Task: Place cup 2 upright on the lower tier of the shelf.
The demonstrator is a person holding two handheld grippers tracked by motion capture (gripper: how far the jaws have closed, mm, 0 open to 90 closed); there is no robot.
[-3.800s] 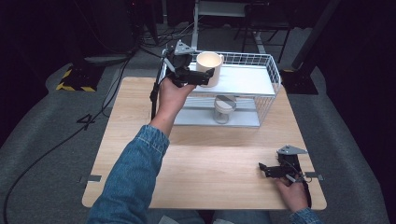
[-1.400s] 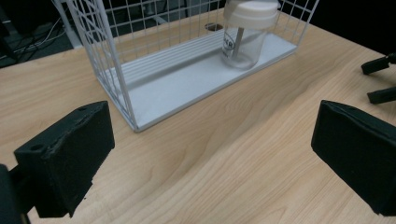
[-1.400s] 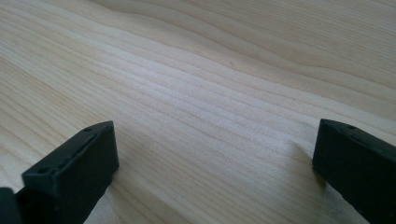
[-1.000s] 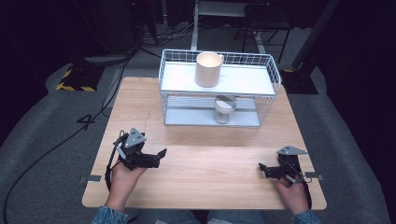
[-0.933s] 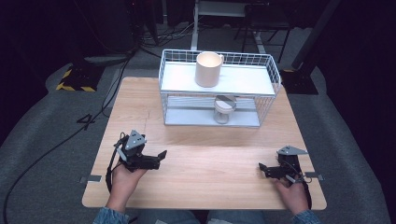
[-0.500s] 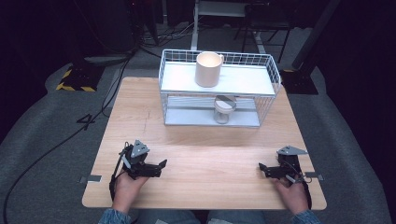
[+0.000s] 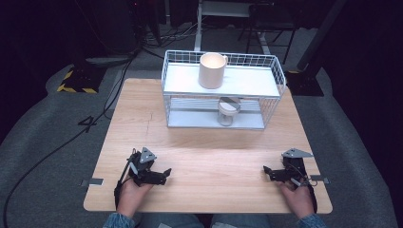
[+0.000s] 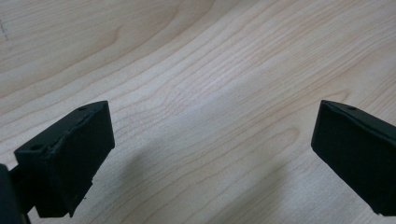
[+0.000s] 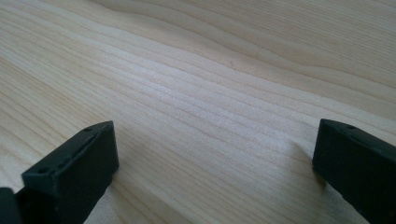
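The beige mug (image 7: 212, 70) stands upright on the top shelf of the white wire rack (image 7: 275, 71), toward its left half, with its open mouth up. Under it, on the lower shelf, a small glass jar (image 7: 227, 110) sits near the middle. Both grippers rest low on the near edge of the wooden table (image 7: 209, 147), well apart from the rack and from each other. The left gripper (image 7: 164, 172) has its jaws spread wide over bare wood, as the left gripper view confirms, and the right gripper (image 7: 267, 172) is likewise spread with nothing between its jaws.

The mug looks like glazed ceramic: stiff, fairly heavy for its size, smooth enough to slip, and likely to chip if knocked against the wire rim. A sound hold would probably be across the wall near the lip, one jaw inside and one outside, or across the body if the jaws open far enough. Whether it has a handle cannot be told from the high view
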